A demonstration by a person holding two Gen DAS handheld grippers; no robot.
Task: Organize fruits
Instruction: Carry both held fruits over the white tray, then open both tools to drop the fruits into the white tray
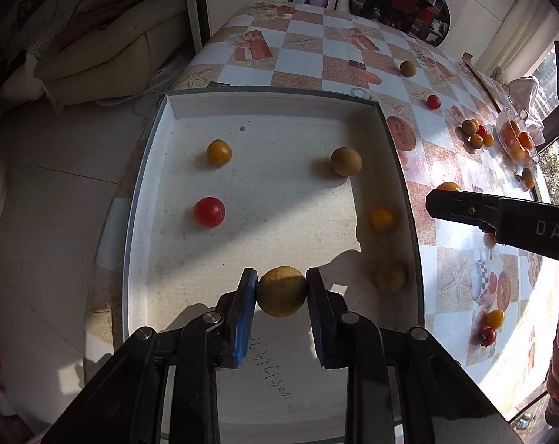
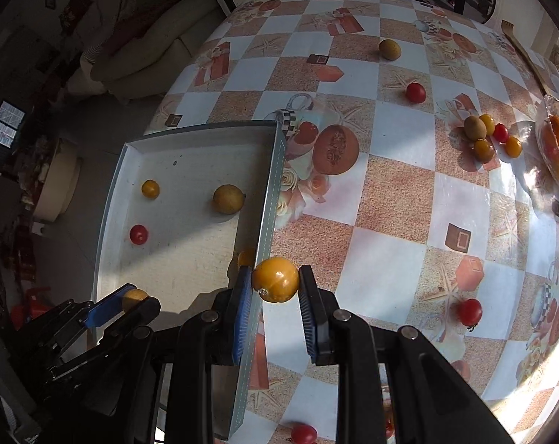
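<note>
Checkered worktop point(image 2: 401, 199) carries a white tray point(image 1: 150, 192). Left tongs point(image 1: 281, 290) pinch a brown fruit point(image 1: 281, 290) above the tray floor, likely for release; right tongs point(image 2: 275, 281) pinch a yellow tomato point(image 2: 275, 279) just at the tray's wall, probably heading in.

The box wall point(image 2: 268, 199) hides most of a yellow fruit point(image 2: 245, 256); the glass bowl point(image 2: 549, 148) is cut off at the right wrist view's edge; the right gripper point(image 1: 442, 203) shows only one finger, the rest out of frame.
</note>
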